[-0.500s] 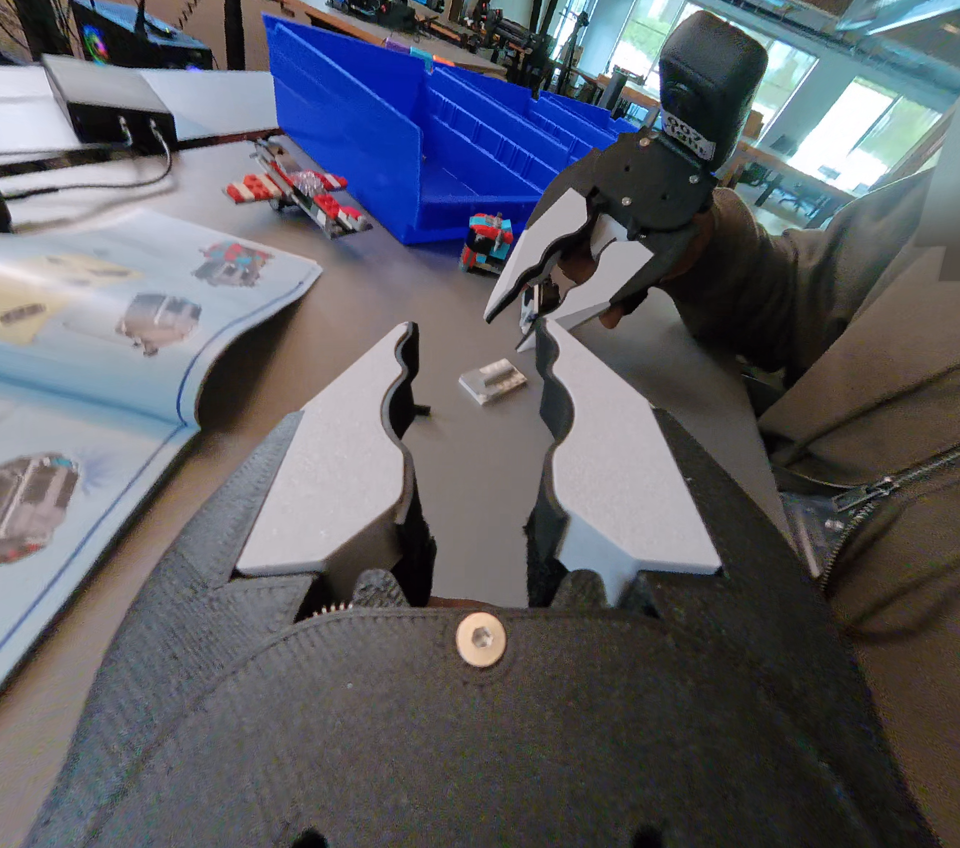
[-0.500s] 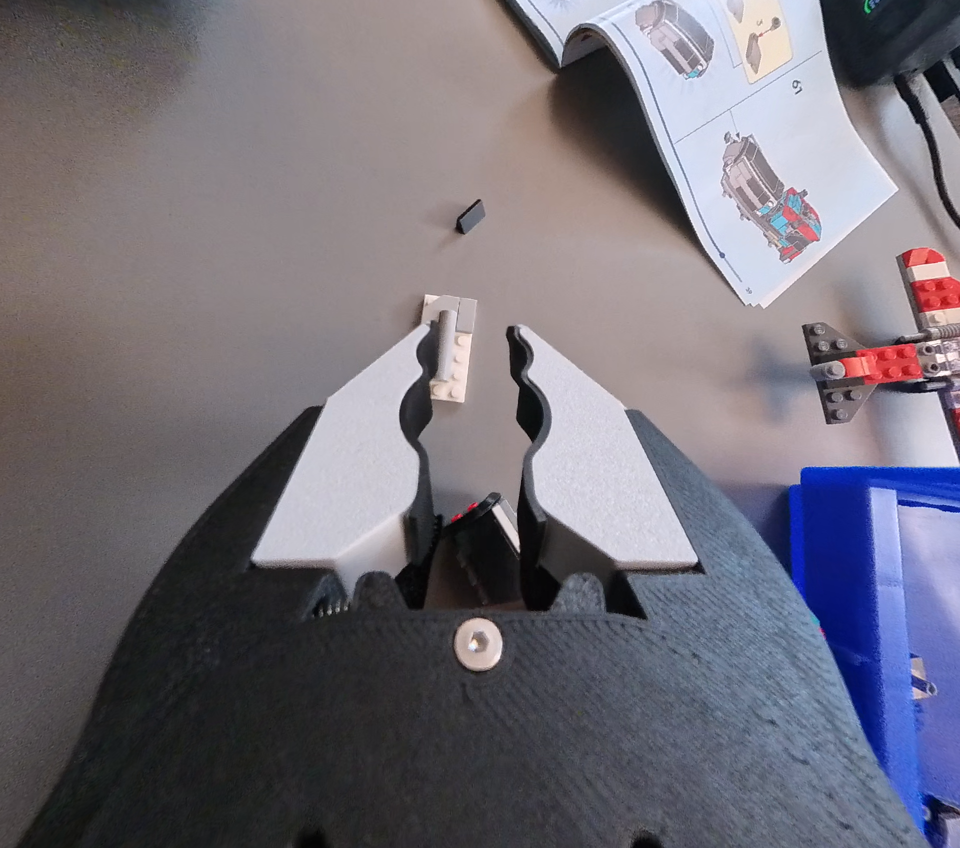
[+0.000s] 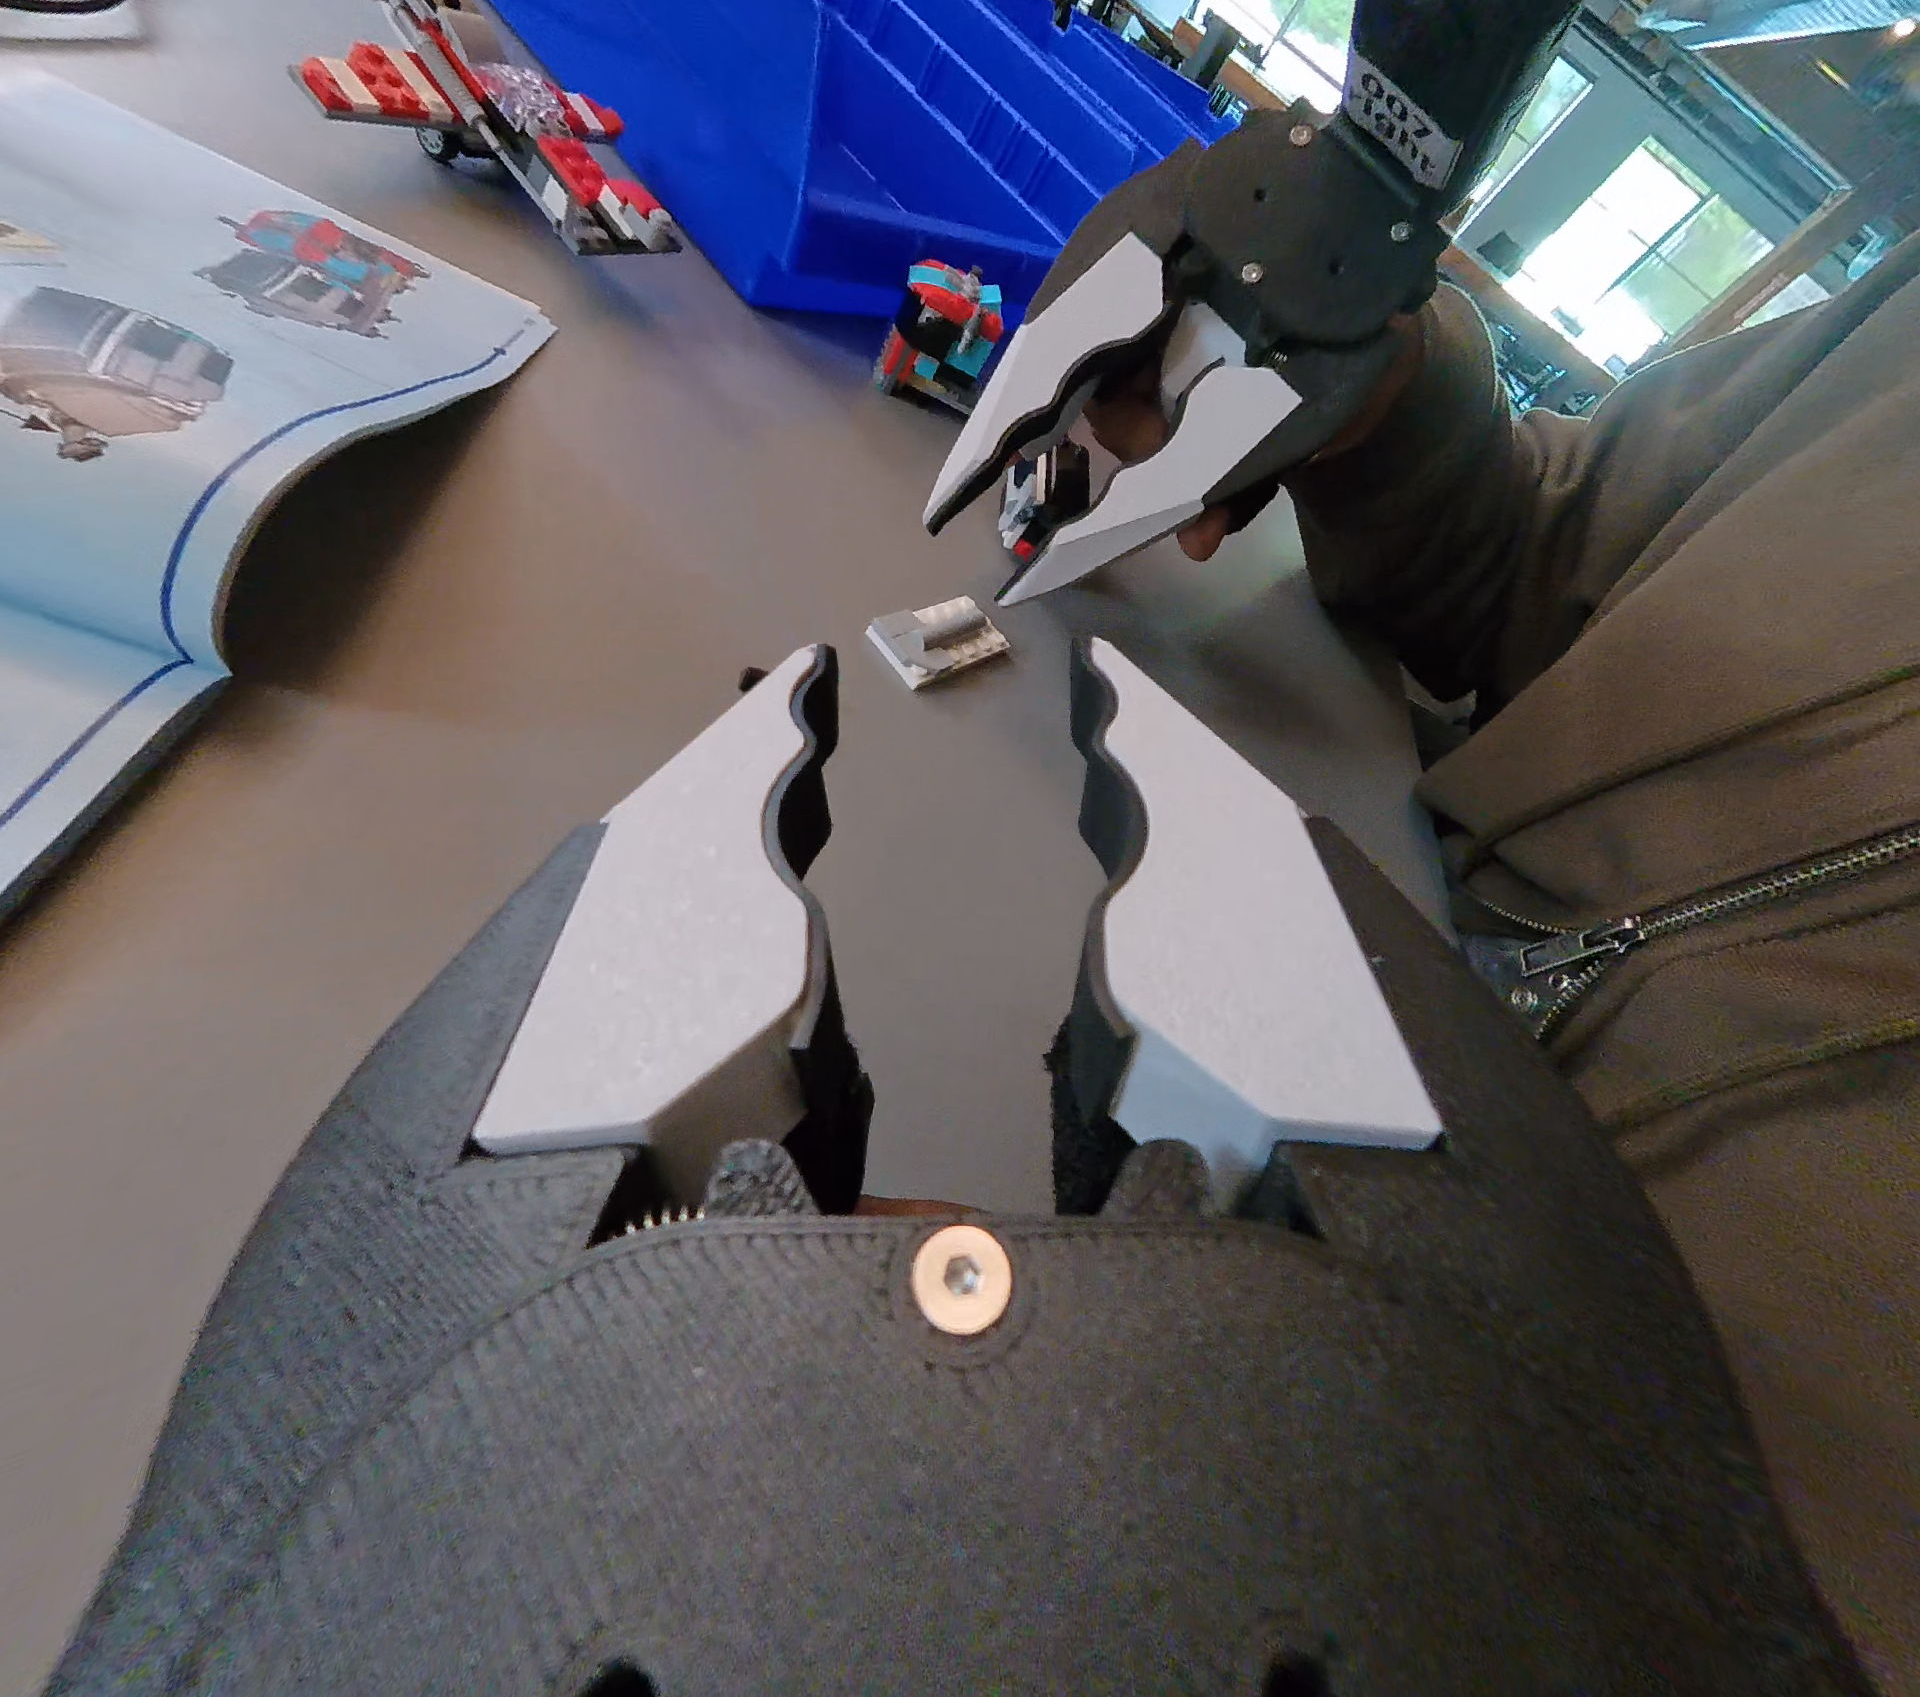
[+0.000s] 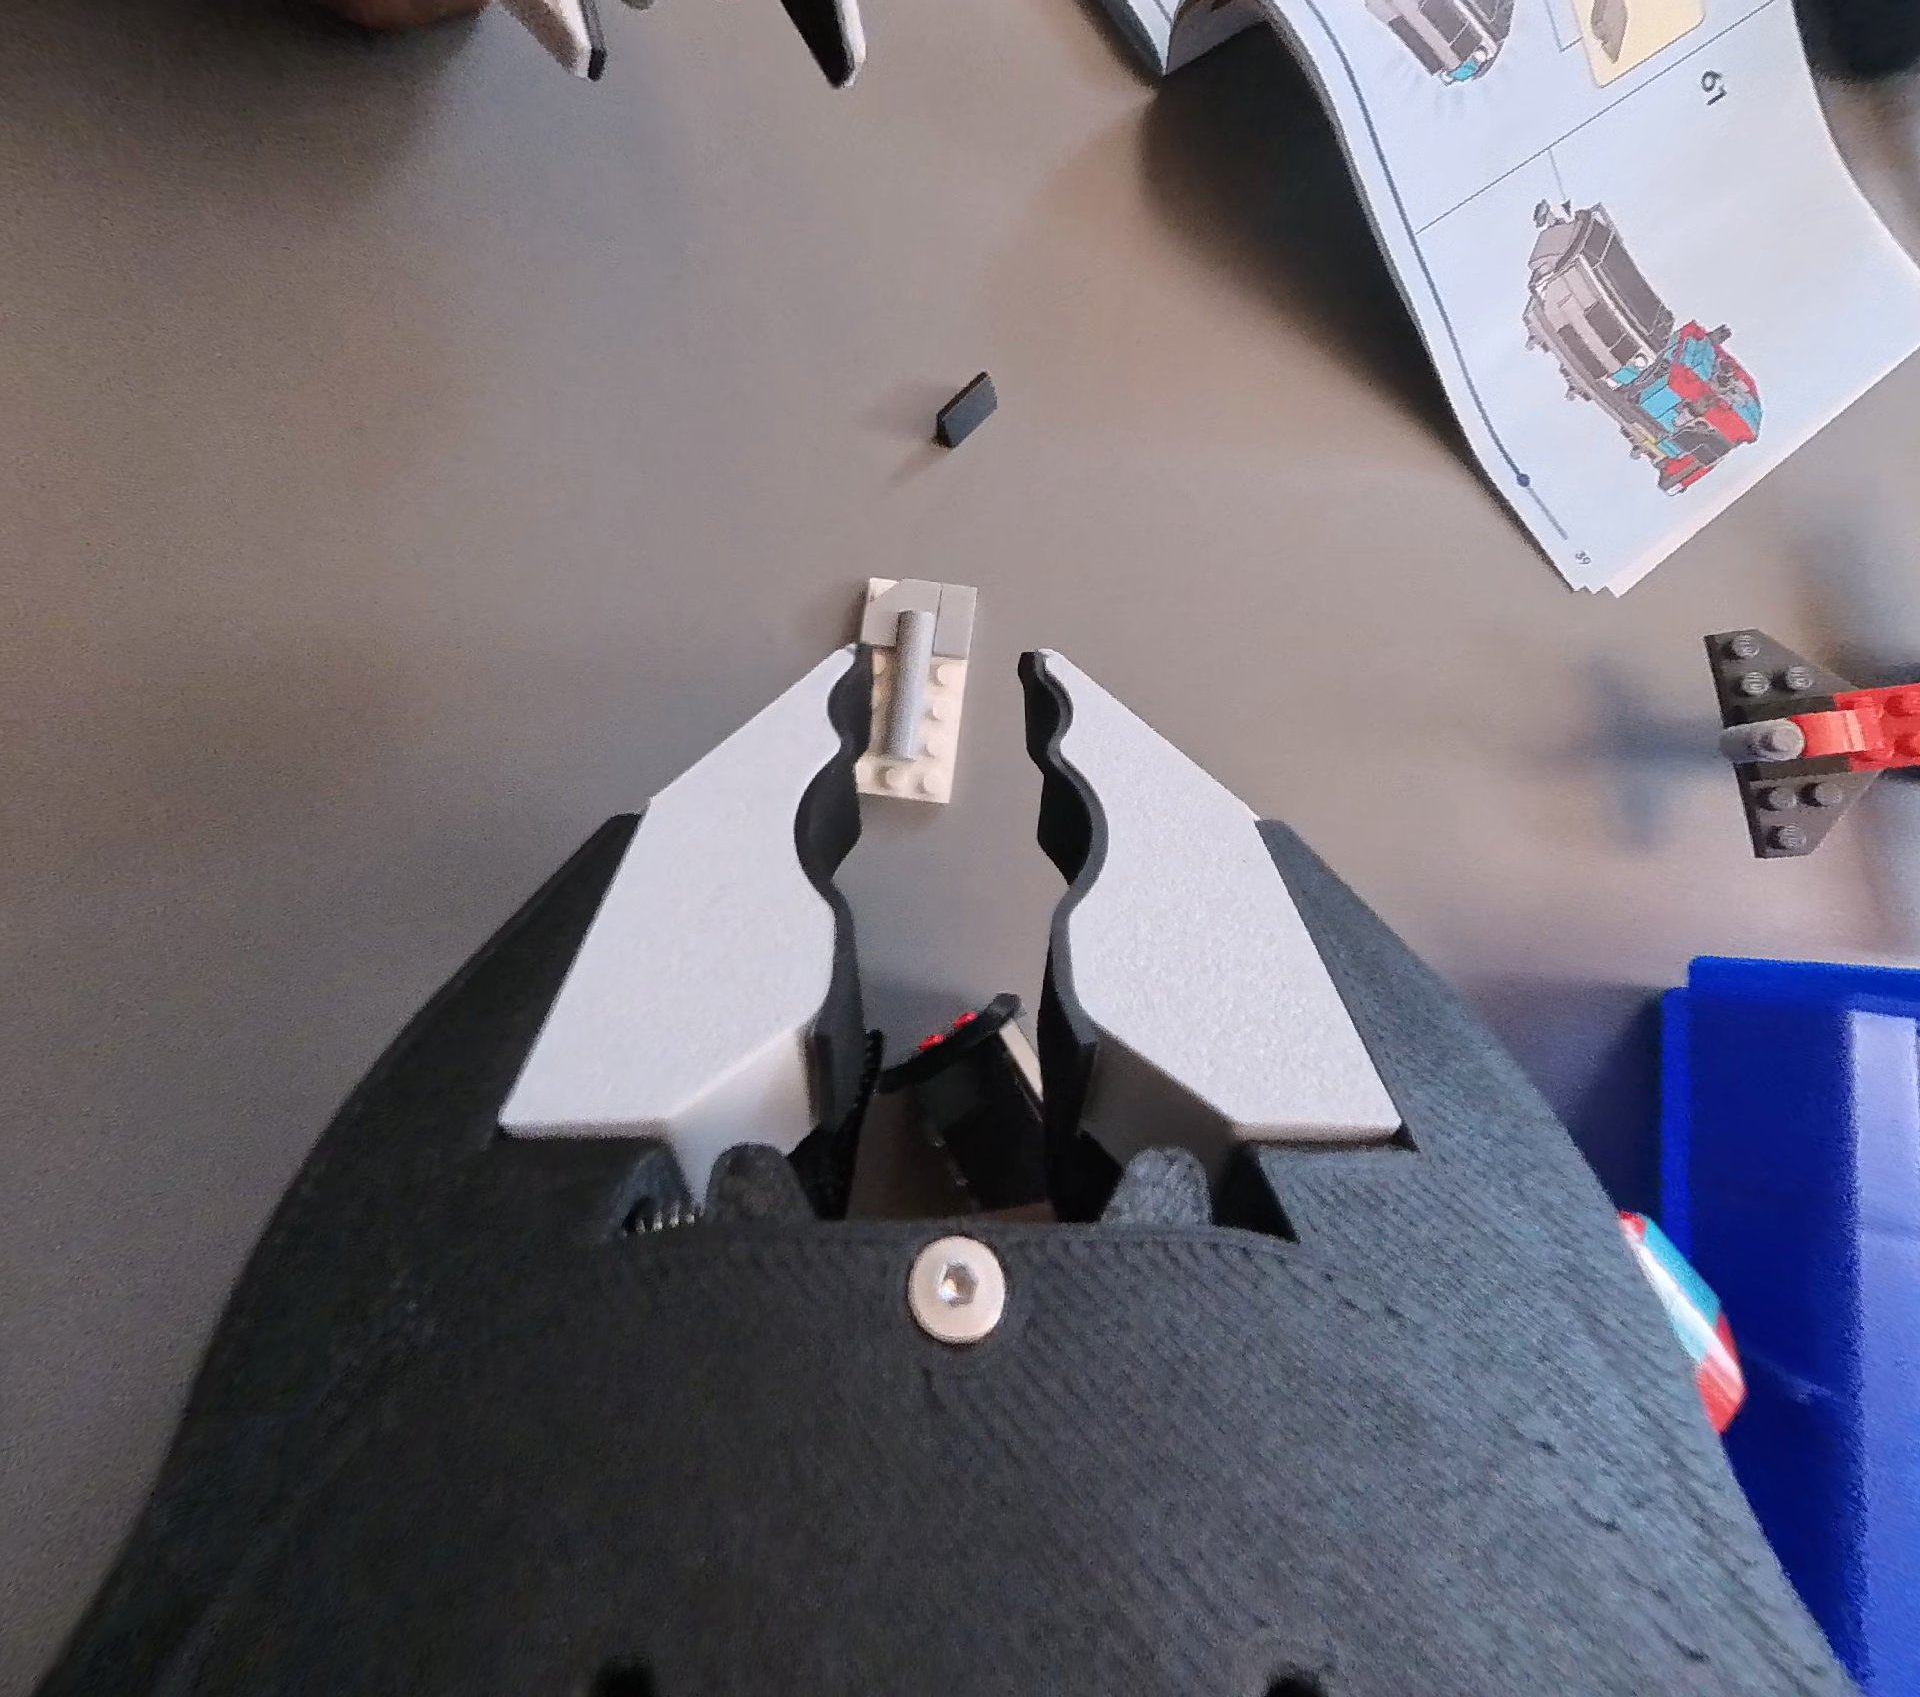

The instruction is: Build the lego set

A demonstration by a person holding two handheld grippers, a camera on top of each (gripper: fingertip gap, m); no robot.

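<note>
Ahead, left claw [image 3: 951,653] gapes bare over open table [image 3: 623,556] near grey plate [image 3: 938,639]; right claw [image 4: 937,658] grips black brick piece [image 4: 966,1076].

Bright daylight pours from the windows [image 3: 1621,255], which glare white; soft shadows lie on the worktop [image 4: 416,400] under the booklet [image 4: 1558,141]; wide-angle bending warps the edges; the near claw bodies look slightly soft.

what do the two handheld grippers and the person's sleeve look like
Both grippers have flat pale grey fingers with wavy black inner edges, set in a ribbed black printed body with one silver screw. The right gripper carries a rounded black block on top bearing a white sticker. The person wears a dark olive sleeve and a zipped jacket of the same colour.
</note>
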